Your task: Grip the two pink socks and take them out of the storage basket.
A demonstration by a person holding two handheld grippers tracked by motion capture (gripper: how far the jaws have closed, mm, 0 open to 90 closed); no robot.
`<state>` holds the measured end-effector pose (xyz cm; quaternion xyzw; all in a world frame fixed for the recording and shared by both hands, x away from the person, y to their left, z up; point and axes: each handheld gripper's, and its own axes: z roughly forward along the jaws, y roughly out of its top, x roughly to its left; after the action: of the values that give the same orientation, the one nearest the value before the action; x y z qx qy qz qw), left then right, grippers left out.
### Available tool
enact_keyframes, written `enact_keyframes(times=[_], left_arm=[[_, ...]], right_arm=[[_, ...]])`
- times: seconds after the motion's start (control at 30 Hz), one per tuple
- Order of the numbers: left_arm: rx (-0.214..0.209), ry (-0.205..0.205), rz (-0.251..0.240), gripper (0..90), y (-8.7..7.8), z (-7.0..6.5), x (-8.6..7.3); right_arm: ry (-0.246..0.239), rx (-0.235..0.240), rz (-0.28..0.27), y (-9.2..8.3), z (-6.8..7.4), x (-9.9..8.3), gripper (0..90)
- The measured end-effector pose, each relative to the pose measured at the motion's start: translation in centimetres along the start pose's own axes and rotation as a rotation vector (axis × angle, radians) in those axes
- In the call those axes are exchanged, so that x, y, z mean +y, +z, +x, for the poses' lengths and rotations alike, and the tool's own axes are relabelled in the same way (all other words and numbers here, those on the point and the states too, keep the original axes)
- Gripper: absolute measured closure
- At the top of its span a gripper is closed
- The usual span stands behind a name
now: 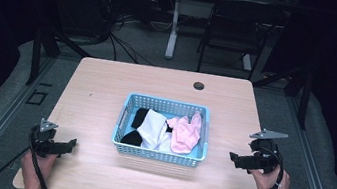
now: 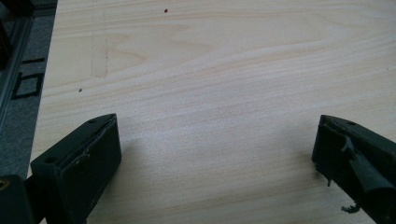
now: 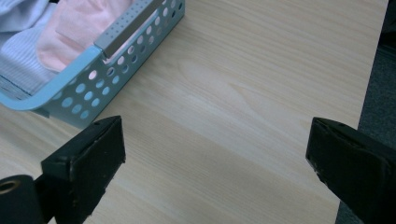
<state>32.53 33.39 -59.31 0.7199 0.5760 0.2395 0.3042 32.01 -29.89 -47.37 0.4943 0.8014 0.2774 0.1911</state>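
Two grippers flank your blue basket (image 1: 160,150), which sits mid-table, long axis running left to right. Your left gripper (image 1: 68,144) and right gripper (image 1: 233,158) rest at the near corners, jaws spread wide, gripping nothing, both pointing inward.

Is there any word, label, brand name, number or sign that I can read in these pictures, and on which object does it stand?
None: no readable text shows anywhere.
Blue basket: plain perforated walls, no label.
Clothes in it, pink cloth and white cloth: no print or tag to read.
Table: bare wood grain, with small specks and a dark round hole, no writing.
Left gripper and right gripper: no markings visible.
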Motion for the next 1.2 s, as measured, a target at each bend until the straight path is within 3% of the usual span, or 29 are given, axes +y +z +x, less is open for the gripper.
enact_keyframes(times=[0.43,0.67,0.93,1.2], left_arm=[[0.000,0.000,0.000,1.3,0.0,0.0,0.0],[-0.001,-0.001,-0.001,1.3,0.0,0.0,0.0],[-0.001,-0.001,0.000,1.3,0.0,0.0,0.0],[-0.002,-0.001,0.000,1.3,0.0,0.0,0.0]], right_arm=[[-0.053,0.025,0.046,-0.4,0.7,3.0,4.2],[-0.122,0.042,0.075,-0.4,2.0,5.9,3.4],[-0.212,0.085,0.120,1.3,4.6,10.0,0.2],[-0.307,0.148,0.205,4.8,7.4,13.7,0.0]])
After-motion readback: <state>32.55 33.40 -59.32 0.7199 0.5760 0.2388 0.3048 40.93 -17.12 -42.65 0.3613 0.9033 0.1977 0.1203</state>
